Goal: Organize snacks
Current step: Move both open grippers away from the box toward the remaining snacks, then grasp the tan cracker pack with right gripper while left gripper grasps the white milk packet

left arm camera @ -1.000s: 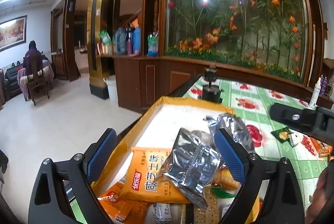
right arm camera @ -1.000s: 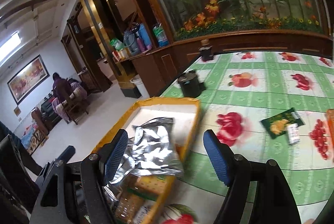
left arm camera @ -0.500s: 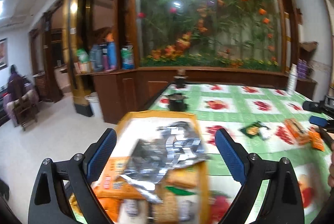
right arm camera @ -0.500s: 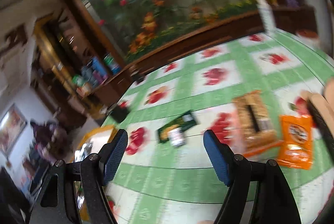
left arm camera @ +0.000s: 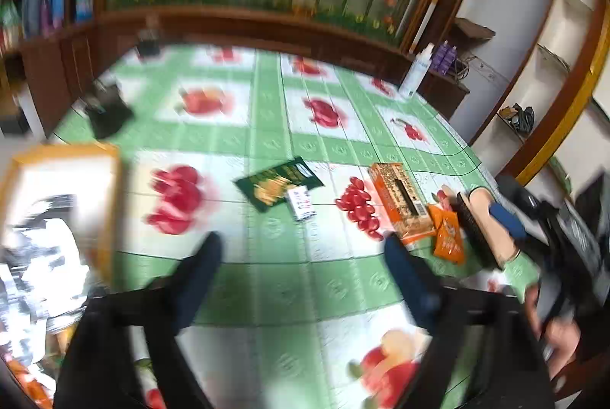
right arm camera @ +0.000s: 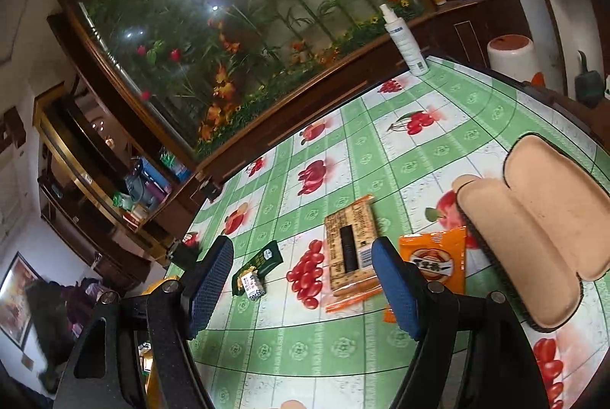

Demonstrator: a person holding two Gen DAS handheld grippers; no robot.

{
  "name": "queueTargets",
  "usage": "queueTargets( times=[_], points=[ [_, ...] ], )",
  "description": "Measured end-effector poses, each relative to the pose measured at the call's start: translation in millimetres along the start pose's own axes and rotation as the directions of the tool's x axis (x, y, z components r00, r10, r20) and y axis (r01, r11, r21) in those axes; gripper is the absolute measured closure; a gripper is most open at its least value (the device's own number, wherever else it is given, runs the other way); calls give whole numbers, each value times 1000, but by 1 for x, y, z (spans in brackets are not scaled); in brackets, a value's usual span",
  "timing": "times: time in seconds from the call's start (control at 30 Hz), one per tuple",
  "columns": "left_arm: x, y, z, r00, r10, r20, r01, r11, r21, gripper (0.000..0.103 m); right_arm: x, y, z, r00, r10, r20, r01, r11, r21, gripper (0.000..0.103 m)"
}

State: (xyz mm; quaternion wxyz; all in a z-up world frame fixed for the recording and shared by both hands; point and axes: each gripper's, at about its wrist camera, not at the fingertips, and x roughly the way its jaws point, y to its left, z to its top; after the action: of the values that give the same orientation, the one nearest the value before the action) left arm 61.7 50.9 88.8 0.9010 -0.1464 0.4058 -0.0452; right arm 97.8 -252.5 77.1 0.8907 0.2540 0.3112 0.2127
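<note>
My left gripper hangs over bare tablecloth, blurred by motion; its jaws are closing with nothing between them. Left of it lies the yellow tray holding silver bags. Loose snacks lie ahead: a green packet, a small white packet, an orange cracker pack and a small orange packet. My right gripper stands open and empty above the table, just short of the cracker pack, with the orange packet beside its right finger and the green packet to the left.
An open glasses case lies right of the orange packet. A white spray bottle stands at the table's far edge. A black object sits near the far left corner. A wooden cabinet with a flower display backs the table.
Both views have swung right, away from the tray and onto the loose snacks. The left gripper's fingers stand closer together than before. The silver bag stays behind in the tray.
</note>
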Motion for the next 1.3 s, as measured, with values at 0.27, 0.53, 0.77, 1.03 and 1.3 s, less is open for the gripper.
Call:
queueTargets(
  times=[0.27,0.53,0.77,1.03,1.3],
  points=[
    [72,-8,27,992,6,-123,-14,998,-68,36,-10,-14,4,1000,24,3,-24,998,55,24],
    [114,-22,25,981,85,-175,-90,996,-20,51,-7,-12,3,999,44,-10,-43,997,59,24],
    [111,-14,8,982,94,-164,-96,995,-5,85,-6,-13,3,1000,28,-6,-28,998,52,24],
    [62,1,-46,992,80,-102,-76,996,41,85,28,1,-2,993,-90,-74,86,994,-64,24],
    [59,12,-50,996,51,-71,-48,998,44,85,107,29,-6,934,-313,-171,253,920,-300,24]
  ],
)
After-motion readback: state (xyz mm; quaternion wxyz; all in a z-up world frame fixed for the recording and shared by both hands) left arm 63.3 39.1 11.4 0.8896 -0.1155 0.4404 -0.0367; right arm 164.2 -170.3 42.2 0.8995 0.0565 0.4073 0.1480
